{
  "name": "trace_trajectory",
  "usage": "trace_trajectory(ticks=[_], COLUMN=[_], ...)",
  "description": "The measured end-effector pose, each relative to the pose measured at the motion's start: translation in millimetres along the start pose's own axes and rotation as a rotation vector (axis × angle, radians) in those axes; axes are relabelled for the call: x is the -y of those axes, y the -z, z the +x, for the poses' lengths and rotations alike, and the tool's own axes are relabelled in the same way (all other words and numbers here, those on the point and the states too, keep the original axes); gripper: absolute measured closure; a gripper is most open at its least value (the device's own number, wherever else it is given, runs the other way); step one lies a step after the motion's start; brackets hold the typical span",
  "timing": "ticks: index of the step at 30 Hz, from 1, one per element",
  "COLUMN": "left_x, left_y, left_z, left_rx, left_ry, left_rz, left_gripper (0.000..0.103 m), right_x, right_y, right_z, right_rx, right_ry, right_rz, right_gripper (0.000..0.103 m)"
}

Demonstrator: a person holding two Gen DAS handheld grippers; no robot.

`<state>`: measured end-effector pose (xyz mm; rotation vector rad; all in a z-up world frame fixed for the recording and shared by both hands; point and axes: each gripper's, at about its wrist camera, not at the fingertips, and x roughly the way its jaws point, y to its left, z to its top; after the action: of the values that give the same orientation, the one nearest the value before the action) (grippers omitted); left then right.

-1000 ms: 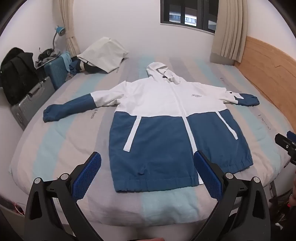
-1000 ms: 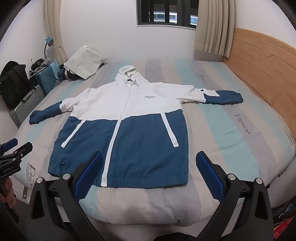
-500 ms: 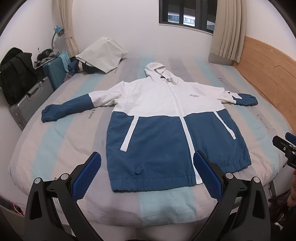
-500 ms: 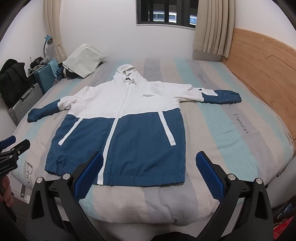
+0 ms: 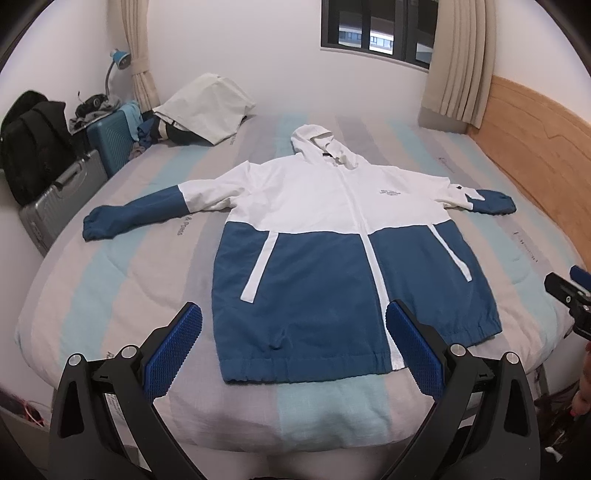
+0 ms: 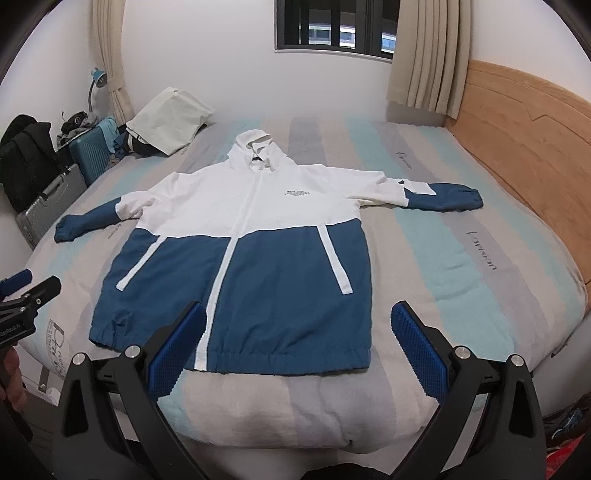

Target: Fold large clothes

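A white and blue hooded jacket (image 5: 332,236) lies flat, front up, on the striped bed (image 5: 110,280), sleeves spread to both sides, hood at the far end. It also shows in the right wrist view (image 6: 251,251). My left gripper (image 5: 293,350) is open and empty, held in the air before the jacket's hem. My right gripper (image 6: 299,350) is open and empty, also before the hem, further right. Each gripper shows at the edge of the other's view: the right gripper (image 5: 569,295) and the left gripper (image 6: 22,295).
A white bag (image 5: 207,107) and dark clothes lie at the bed's far left corner. Suitcases (image 5: 62,192) and a black backpack (image 5: 29,144) stand left of the bed. A wooden headboard (image 5: 535,155) runs along the right. A curtained window (image 6: 332,26) is behind.
Both grippers have drawn back slightly and risen, so the jacket sits a little further off in both views. The jacket has not moved. Both stay open.
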<state>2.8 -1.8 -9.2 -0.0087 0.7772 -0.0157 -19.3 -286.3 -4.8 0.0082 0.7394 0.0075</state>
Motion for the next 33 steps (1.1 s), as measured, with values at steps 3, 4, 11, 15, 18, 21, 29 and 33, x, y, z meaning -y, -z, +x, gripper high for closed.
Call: trace_trajectory(ticks=[3, 4, 11, 15, 18, 21, 29, 33], left_x=[-2.5, -3.1, -4.8, -4.9, -4.0, -4.0, -3.2, -2.4], left_y=[-0.7, -0.5, 1.0, 3.5, 3.1, 1.2, -2.4, -4.6], left_z=[1.2, 1.0, 3.5, 2.3, 1.1, -1.4, -0.6, -1.2], left_rx=[-0.005, -0.001, 0.001, 0.001, 0.002, -0.001, -0.012, -0.006], left_ry=[0.000, 0.001, -0.002, -0.004, -0.014, -0.009, -0.009, -0.009], left_rz=[-0.004, -0.006, -0.002, 0.002, 0.012, 0.010, 0.005, 0.012], left_gripper=[0.006, 0.006, 0.006, 0.006, 0.006, 0.006, 0.006, 0.006], right_x=[-2.4, -2.2, -2.0, -3.6, -3.3, -3.4, -5.7, -4.2], right_y=[-0.6, -1.2, -3.3, -2.6, -4.2, -4.8, -6.5, -8.5], right_z=[-1.0, -1.2, -1.8, -2.7, -4.3, -5.2, -6.3, -5.3], right_rx=[0.003, 0.003, 0.002, 0.000, -0.007, -0.011, -0.018, -0.022], right_ry=[0.004, 0.007, 0.021, 0.023, 0.028, 0.028, 0.030, 0.030], right_rz=[-0.012, -0.012, -0.008, -0.009, -0.015, -0.013, -0.016, -0.015], right_gripper=[0.007, 0.007, 0.007, 0.007, 0.007, 0.007, 0.007, 0.007])
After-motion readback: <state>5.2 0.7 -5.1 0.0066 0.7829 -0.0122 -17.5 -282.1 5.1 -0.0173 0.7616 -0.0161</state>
